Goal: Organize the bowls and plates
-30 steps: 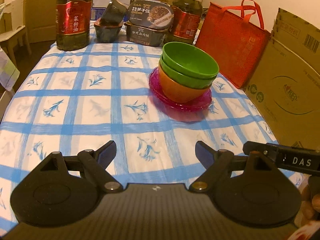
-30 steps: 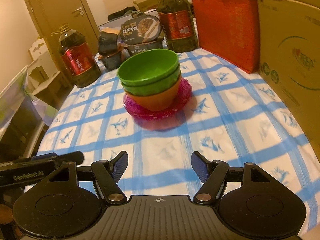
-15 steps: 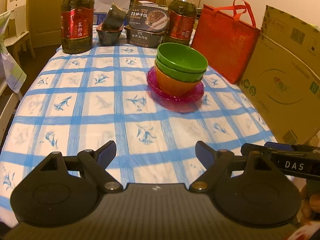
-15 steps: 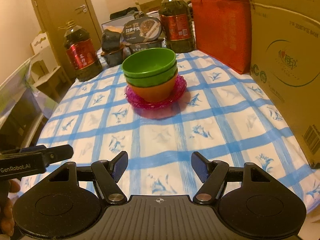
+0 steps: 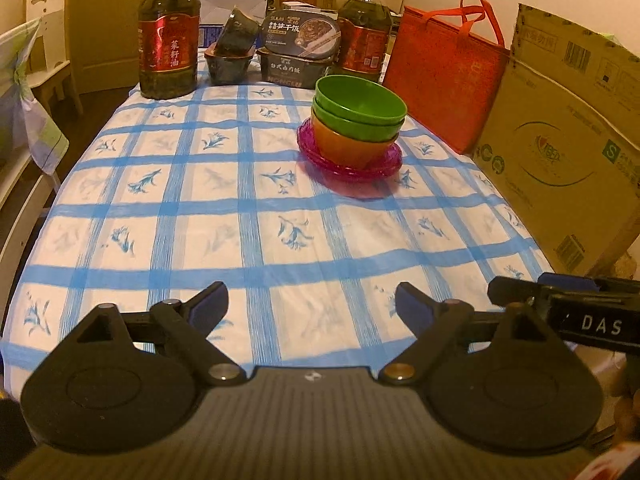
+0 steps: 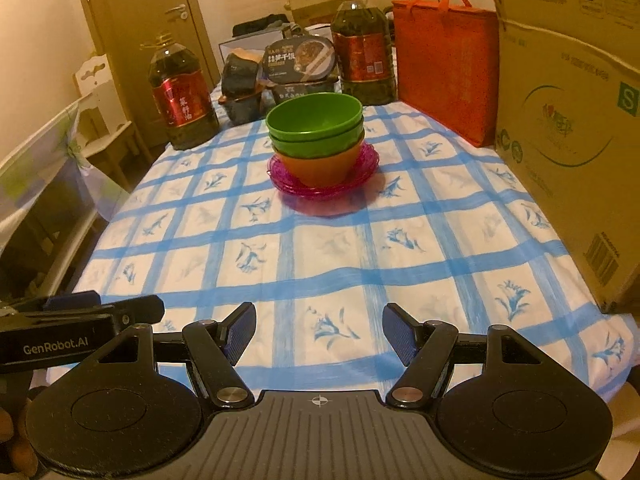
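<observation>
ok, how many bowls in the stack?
3. Top green bowl, second green bowl nested under it, orange bowl at the bottom, on the pink plate. Another could be nested out of sight.

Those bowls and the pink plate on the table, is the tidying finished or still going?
It looks essentially done: two green bowls nest in an orange bowl, all sitting on the pink plate. Nothing is in hand; the left gripper and right gripper are both open near the table edge. No other loose plates or bowls are visible.
</observation>
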The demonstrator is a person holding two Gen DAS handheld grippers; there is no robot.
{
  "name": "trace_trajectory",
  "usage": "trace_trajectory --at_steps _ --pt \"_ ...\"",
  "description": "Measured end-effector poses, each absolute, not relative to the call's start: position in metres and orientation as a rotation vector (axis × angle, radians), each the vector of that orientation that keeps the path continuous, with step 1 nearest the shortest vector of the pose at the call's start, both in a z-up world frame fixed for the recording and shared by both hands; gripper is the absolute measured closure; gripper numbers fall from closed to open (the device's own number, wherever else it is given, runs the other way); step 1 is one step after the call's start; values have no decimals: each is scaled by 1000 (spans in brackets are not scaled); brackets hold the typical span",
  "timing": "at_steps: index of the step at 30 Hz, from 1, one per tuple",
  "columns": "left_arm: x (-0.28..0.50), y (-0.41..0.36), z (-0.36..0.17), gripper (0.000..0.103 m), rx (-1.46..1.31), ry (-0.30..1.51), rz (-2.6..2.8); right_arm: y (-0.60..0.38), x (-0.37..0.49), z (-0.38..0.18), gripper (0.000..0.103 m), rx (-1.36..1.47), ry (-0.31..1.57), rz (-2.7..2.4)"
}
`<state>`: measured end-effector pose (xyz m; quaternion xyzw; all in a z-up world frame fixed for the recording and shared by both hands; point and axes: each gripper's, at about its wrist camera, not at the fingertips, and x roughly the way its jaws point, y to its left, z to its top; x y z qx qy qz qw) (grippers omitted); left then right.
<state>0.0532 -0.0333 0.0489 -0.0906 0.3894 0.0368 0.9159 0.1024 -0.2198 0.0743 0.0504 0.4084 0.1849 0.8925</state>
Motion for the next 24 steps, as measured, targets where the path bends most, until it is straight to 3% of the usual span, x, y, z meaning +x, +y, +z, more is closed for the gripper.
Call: trace_trajectory --at_steps 24 --pt "34 -36 49 10 -199 802 79 -215 87 75 33 90 828 389"
